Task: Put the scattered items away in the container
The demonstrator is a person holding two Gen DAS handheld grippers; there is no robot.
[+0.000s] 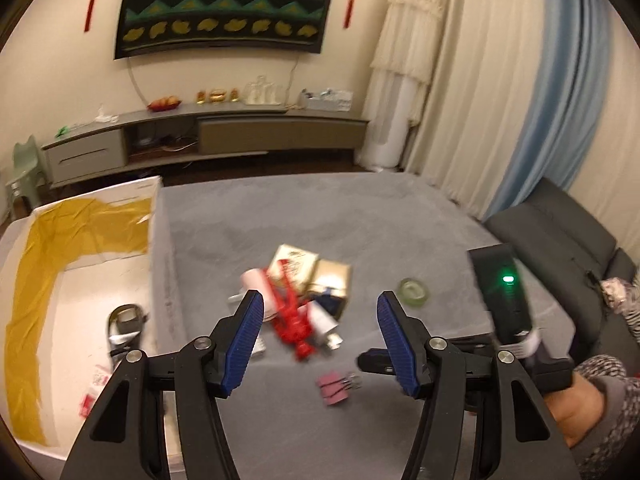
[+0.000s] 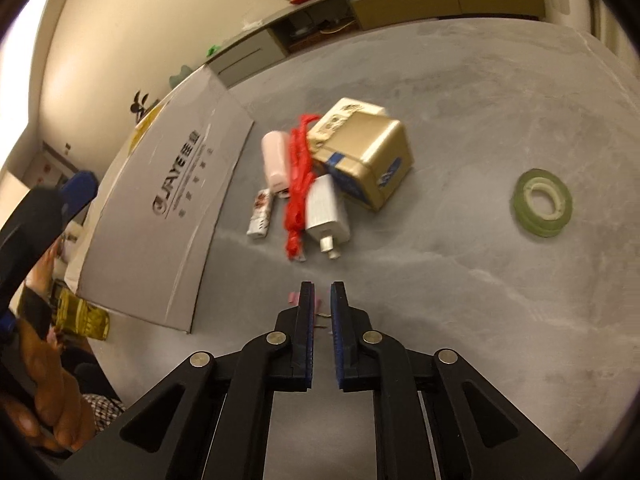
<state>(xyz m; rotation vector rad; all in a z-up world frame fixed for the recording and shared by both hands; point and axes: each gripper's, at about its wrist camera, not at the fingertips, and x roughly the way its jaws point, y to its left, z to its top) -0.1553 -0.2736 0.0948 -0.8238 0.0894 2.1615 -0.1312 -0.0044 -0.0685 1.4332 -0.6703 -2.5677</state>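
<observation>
Left gripper (image 1: 320, 320) spread wide, empty, above the grey mat (image 1: 320, 208). Right gripper (image 2: 322, 292) nearly closed around a pink clip (image 2: 294, 298); contact unclear. Box (image 1: 60, 280) at 9 o'clock, pile (image 2: 340, 168) at 12, tape (image 2: 542, 202) at 2, open mat around it.

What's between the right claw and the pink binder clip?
Nothing visible. The right claw, nearly closed, hangs right over the pink binder clip, which peeks out beside its fingers on bare grey cloth.

A home living room: wall television (image 1: 226, 6), low cabinet (image 1: 200, 136), curtains (image 1: 500, 80).
</observation>
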